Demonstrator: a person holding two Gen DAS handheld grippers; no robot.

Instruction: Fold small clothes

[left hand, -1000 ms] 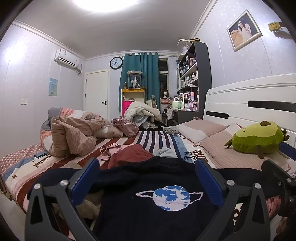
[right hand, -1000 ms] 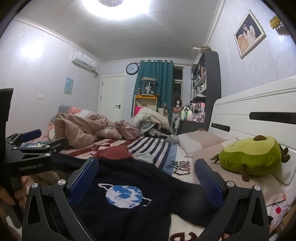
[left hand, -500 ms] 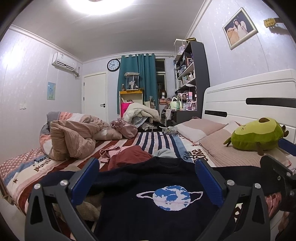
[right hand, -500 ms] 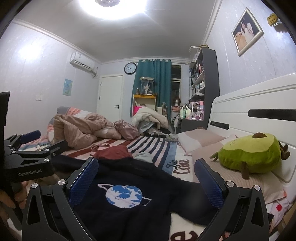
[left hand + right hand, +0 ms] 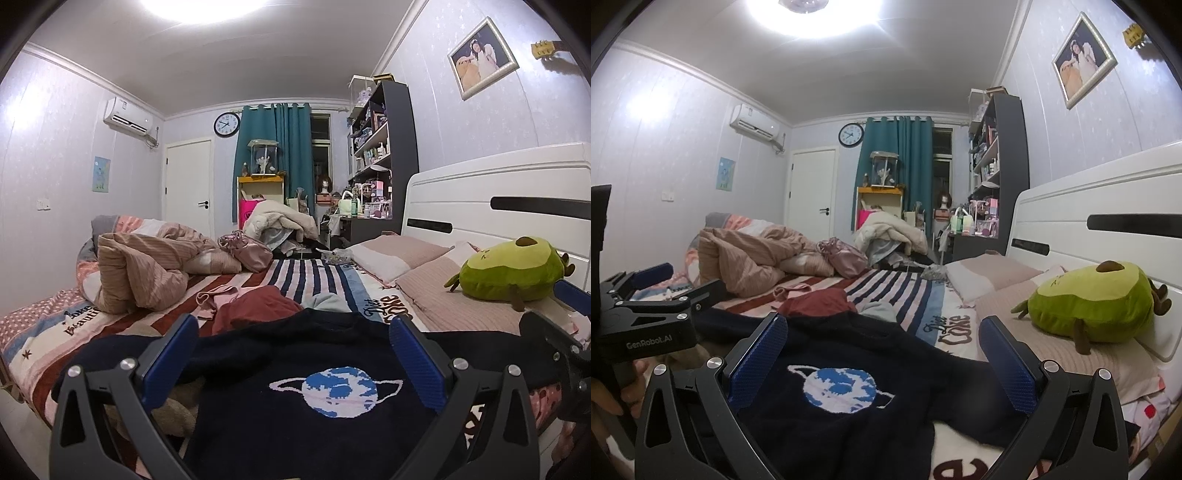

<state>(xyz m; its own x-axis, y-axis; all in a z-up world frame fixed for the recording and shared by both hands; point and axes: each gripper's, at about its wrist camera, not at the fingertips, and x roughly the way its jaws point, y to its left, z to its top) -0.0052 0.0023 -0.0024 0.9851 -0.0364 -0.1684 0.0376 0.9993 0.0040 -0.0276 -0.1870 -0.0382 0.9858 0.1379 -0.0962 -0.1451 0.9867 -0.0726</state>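
1. A dark blue sweater (image 5: 295,373) lay spread out on the bed (image 5: 325,273), low in the middle of the left wrist view. It had a blue and white planet (image 5: 338,391) knitted on its front.
2. The left gripper (image 5: 293,354) hung just above the sweater. Its two blue fingers (image 5: 171,354) were spread wide apart and held nothing.
3. In the right wrist view the sweater (image 5: 849,369) filled the lower middle of the frame, and the planet (image 5: 840,384) sat a bit left of center.
4. The right gripper (image 5: 882,354) was wide open too, with nothing between its blue fingers (image 5: 1006,365). It hung over the sweater.
5. At the left edge of the right wrist view I could see the other gripper from the side, black with white letters on it.
6. A dark red piece of clothing (image 5: 255,310) lay just behind the sweater, and a pink one (image 5: 216,295) lay next to that.
7. A rumpled pink striped blanket (image 5: 144,269) was piled at the middle left of the frame.
8. A green avocado plush toy (image 5: 1089,306) rested on a pink pillow (image 5: 1034,332) at the right, by the white headboard (image 5: 1100,221).
9. Far back, a round clock (image 5: 226,124) hung beside teal curtains (image 5: 280,147).
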